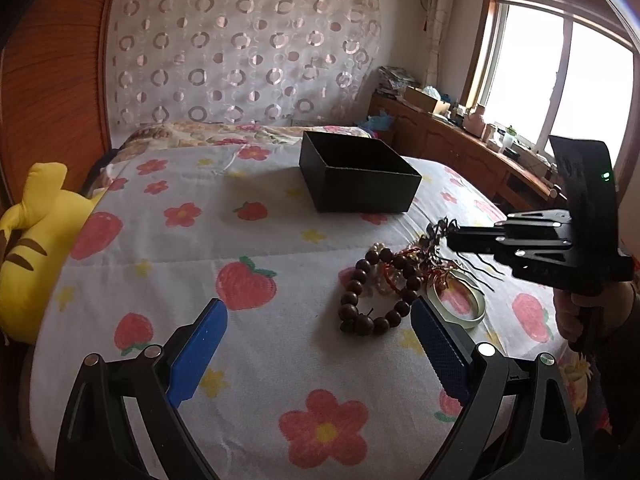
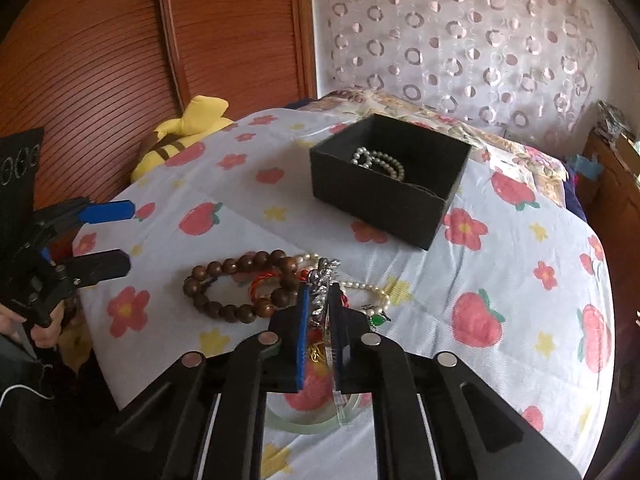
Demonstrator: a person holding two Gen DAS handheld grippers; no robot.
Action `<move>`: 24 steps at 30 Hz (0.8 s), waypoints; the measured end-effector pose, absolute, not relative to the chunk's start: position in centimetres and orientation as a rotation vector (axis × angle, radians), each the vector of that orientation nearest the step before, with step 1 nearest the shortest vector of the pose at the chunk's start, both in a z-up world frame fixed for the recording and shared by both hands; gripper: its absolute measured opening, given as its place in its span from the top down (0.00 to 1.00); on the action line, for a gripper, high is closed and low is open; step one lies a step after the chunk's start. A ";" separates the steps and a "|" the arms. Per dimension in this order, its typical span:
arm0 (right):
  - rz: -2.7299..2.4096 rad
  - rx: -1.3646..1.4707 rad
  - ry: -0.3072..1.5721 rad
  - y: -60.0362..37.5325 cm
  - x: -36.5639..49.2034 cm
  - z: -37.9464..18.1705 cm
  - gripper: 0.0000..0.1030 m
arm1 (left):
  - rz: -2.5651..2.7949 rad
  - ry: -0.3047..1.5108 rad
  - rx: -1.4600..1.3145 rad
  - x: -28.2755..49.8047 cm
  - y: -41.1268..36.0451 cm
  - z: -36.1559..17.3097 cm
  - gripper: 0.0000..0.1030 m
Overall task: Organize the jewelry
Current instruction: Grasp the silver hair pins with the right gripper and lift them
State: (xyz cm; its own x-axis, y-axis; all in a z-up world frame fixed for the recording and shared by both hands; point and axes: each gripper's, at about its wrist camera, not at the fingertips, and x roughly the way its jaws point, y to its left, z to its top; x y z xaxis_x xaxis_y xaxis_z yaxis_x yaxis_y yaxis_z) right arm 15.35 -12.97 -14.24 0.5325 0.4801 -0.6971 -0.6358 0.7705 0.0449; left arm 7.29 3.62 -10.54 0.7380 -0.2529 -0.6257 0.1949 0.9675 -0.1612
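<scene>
A: Right gripper: fingers narrow, pinched on a silvery hair ornament. It hangs clear above the jewelry pile; wavy dark prongs trail down from it in the left view.

B: And the left gripper?

A: Fingers wide, holding nothing, on the near side of the pile. Its right pad sits just beside the brown bead bracelet.

B: Landmark?

A: The black box. It stands on the flowered bedspread, beyond the pile. A pearl bracelet already lies inside it. Pile still holds the bead bracelet, a pale green bangle, a pearl strand, red cord pieces.

B: Step in hand, by my read: carry the ornament to the box.

A: Agreed. Advice: lift high enough that the prongs clear the box's near wall, keep the pinch steady, centre over the opening, then release low so it does not bounce out. Watch for red cord snagged on the prongs; a tangle could drag the pile.

B: Unclear points?

A: Whether any cord is caught, cannot tell. The ornament's shape is blurred and half hidden between the pads. The left view cannot see into the box. The bangle is cut off under the right gripper's body.
</scene>
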 end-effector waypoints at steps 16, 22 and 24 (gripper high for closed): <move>0.657 -0.110 0.730 -15.9 16.2 -12.3 0.91 | -0.346 0.772 -0.016 9.5 0.0 -12.0 0.13; 0.613 -0.082 0.765 -17.9 16.2 -14.1 0.91 | -0.354 0.769 -0.002 9.5 -0.8 -11.9 0.13; 0.607 -0.049 0.768 -18.9 16.1 -14.5 0.91 | -0.357 0.765 -0.009 9.6 -0.8 -11.7 0.13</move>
